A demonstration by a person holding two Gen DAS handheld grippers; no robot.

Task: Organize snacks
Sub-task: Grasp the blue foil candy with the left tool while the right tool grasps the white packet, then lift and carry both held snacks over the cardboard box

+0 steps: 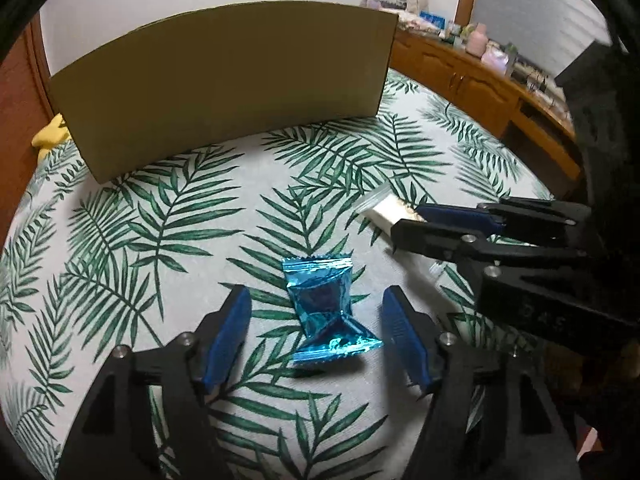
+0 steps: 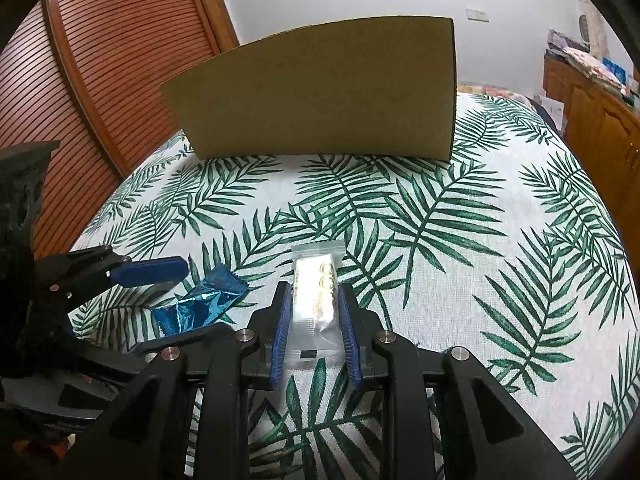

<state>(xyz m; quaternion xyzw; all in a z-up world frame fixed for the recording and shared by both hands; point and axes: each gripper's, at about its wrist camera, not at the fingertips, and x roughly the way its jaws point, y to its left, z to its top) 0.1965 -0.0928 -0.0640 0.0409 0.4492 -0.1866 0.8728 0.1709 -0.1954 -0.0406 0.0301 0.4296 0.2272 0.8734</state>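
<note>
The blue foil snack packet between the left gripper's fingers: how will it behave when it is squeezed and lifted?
The blue foil snack packet looks creased and twisted, so it will probably crumple rather than stay stiff. Its glossy foil may slip on the left gripper pads. It seems small and thin, likely light, and lying flat on the leaf-print tablecloth it should not roll.

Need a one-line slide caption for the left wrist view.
Left gripper open around a blue foil snack packet on the palm-leaf cloth; cardboard box behind.
</note>
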